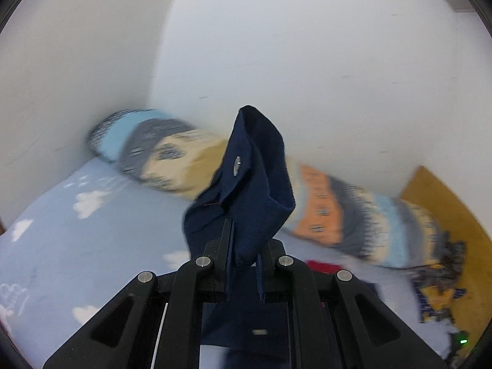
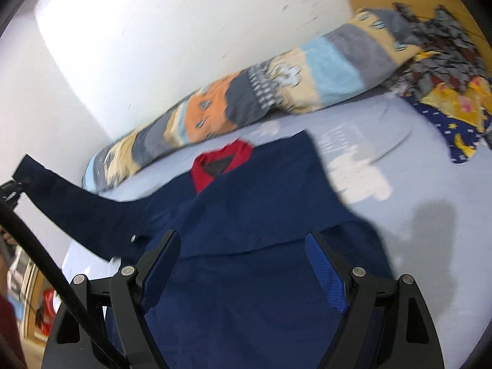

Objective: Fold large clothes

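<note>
A navy blue jacket (image 2: 246,209) with a red collar (image 2: 221,160) lies spread on the light blue bed sheet (image 2: 415,215). My left gripper (image 1: 244,246) is shut on the cuff of one sleeve (image 1: 255,169), which has a metal snap button (image 1: 236,164), and holds it up above the bed. In the right wrist view that sleeve (image 2: 77,209) stretches up to the left. My right gripper (image 2: 243,261) is open and empty, hovering just above the jacket's body.
A long striped bolster pillow (image 2: 261,92) lies along the white wall (image 2: 184,30). A heap of patterned clothes (image 2: 446,86) sits at the far right by the wooden headboard (image 1: 446,209). The sheet has white cloud prints (image 1: 89,203).
</note>
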A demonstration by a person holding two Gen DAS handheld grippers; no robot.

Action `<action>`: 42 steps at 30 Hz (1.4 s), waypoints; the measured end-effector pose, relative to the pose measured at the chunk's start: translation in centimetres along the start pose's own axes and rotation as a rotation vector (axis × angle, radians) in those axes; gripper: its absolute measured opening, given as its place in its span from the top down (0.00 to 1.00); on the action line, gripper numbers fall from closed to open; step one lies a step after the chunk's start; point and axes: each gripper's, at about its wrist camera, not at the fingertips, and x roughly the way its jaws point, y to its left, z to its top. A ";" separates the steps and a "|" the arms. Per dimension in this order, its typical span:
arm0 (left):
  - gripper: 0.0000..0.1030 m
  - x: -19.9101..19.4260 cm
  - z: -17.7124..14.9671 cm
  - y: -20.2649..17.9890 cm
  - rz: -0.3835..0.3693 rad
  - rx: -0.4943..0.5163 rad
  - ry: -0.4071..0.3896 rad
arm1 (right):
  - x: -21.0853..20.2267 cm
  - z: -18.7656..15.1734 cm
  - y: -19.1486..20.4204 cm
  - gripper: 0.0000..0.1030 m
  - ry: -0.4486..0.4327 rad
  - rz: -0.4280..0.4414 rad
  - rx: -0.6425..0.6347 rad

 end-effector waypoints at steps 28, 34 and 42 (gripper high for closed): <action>0.50 23.0 -40.8 -40.7 -0.231 0.478 0.544 | -7.4 3.0 -5.7 0.16 -0.214 -0.089 0.108; 0.32 19.2 -39.4 -38.9 -0.397 0.509 0.475 | -6.6 2.9 -6.0 0.16 -0.203 -0.105 0.105; 0.17 19.7 -31.2 -24.3 -0.124 0.442 0.311 | -5.3 2.8 -5.2 0.16 -0.172 -0.092 0.094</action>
